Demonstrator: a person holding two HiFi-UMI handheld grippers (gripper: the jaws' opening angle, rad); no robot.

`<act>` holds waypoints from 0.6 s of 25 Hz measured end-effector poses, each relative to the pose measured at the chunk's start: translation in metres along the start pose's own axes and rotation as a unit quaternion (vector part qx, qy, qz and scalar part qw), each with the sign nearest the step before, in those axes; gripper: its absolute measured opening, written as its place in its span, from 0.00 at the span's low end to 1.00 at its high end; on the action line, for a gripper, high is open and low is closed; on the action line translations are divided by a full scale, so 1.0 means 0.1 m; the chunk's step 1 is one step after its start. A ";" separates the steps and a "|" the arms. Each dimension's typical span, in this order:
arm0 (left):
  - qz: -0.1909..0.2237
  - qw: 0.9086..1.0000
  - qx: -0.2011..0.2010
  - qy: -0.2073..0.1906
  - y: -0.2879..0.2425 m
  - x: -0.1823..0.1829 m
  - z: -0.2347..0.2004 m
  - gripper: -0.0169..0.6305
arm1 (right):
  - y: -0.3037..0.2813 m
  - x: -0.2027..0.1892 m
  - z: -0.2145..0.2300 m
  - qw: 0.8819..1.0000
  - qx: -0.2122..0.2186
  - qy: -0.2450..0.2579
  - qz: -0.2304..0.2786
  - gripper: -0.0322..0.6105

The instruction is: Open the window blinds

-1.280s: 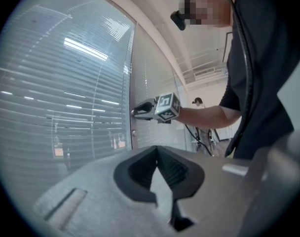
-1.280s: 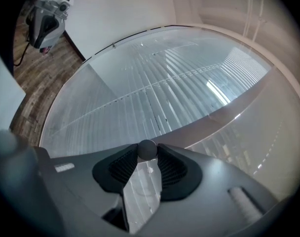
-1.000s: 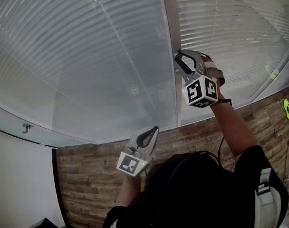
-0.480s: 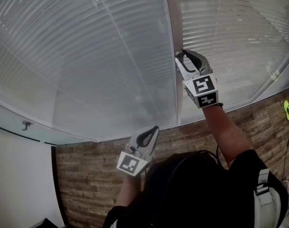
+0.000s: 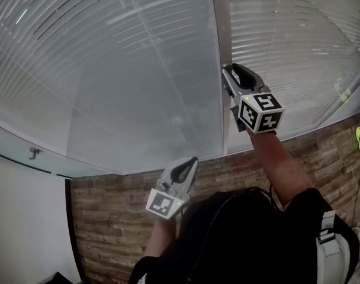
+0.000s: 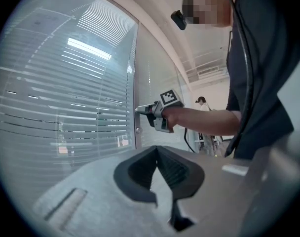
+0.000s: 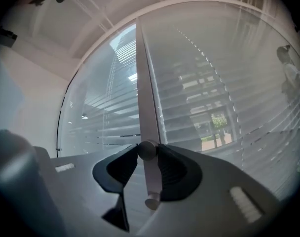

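Task object: horizontal white slat blinds (image 5: 109, 70), in two panes either side of a grey vertical metal mullion (image 5: 219, 40). They appear to sit behind the glass, so the slats cannot be touched. The only handle is a small round grey metal knob (image 7: 148, 150) on the mullion.

Right gripper (image 5: 228, 70): jaws closed on that knob, one dark pad on each side, gripper about level and square to the mullion.
Left gripper (image 5: 193, 160): jaws together with nothing between them, held low and well away from the glass, above the wood-plank floor (image 5: 109, 218).

Handling (judgement):
- The knob looks hard, smooth and small, so it is likely to slip under the pads.
- Hold it across its full width with the pads centred, then turn by rolling about the gripper's own axis, not by pulling.
- The slats themselves look thin and light, so most of the resistance should come from the mechanism.
- Right-pane slats already let a green tree and daylight through, so I read the blinds as partly open.

View comparison:
- The right gripper view alone shows the pads on the knob, plus a second, smaller knob (image 7: 151, 201) lower on the mullion.
- In the head view the jaws cover the knob, but both grippers and both panes show together.
- The left gripper view gives the side-on picture: right gripper against the mullion, smaller knob just beneath it.
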State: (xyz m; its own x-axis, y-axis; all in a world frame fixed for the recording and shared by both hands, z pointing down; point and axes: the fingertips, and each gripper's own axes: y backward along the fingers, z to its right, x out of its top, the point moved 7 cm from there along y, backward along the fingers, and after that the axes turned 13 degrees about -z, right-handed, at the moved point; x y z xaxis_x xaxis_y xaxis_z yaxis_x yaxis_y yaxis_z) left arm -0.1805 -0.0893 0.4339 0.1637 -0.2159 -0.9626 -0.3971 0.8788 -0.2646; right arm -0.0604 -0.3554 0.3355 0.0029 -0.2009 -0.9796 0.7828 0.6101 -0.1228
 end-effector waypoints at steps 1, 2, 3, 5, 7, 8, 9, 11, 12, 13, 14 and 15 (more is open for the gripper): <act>0.000 1.000 0.000 0.001 0.00 0.00 0.00 0.03 | 0.00 0.00 0.00 1.000 0.001 0.000 0.000 0.26; 0.000 1.000 -0.001 0.001 -0.01 0.01 0.00 0.03 | 0.00 0.00 0.01 1.000 0.003 -0.003 0.000 0.26; 0.000 1.000 -0.001 0.000 -0.02 0.01 -0.01 0.03 | 0.00 0.00 0.01 1.000 0.004 -0.004 0.000 0.26; 0.001 1.000 -0.003 -0.002 -0.02 0.02 -0.01 0.03 | 0.00 0.01 0.01 1.000 0.004 -0.003 0.000 0.26; 0.000 1.000 -0.004 -0.001 -0.03 0.03 0.00 0.03 | -0.01 0.02 0.01 1.000 0.006 -0.002 -0.001 0.26; -0.001 1.000 -0.004 -0.001 -0.04 0.03 0.00 0.03 | 0.00 0.02 0.01 1.000 0.007 -0.001 -0.002 0.26; -0.002 1.000 -0.005 -0.001 -0.04 0.03 0.01 0.03 | 0.00 0.02 0.01 1.000 0.007 0.002 -0.002 0.26; -0.004 1.000 -0.005 0.000 -0.04 0.02 0.01 0.03 | 0.00 0.01 0.01 1.000 0.002 0.012 -0.002 0.26; -0.003 1.000 -0.004 0.000 -0.03 0.02 0.01 0.03 | 0.00 0.01 0.00 1.000 0.000 0.017 -0.002 0.26; -0.003 1.000 -0.004 0.000 -0.02 0.03 0.00 0.03 | -0.01 0.01 -0.01 1.000 -0.003 0.021 -0.001 0.26; -0.004 1.000 -0.003 0.000 0.00 0.03 -0.01 0.03 | -0.02 0.02 -0.02 1.000 -0.004 0.024 0.000 0.26; -0.005 1.000 -0.004 0.000 0.01 0.03 -0.03 0.03 | -0.03 0.03 -0.03 1.000 -0.006 0.026 0.001 0.26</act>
State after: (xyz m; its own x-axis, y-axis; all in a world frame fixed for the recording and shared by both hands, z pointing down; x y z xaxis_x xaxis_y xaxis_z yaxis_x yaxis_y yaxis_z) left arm -0.1829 -0.0903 0.4311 0.1682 -0.2242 -0.9599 -0.4023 0.8734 -0.2745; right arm -0.0641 -0.3553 0.3328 -0.0289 -0.1597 -0.9867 0.7748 0.6201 -0.1231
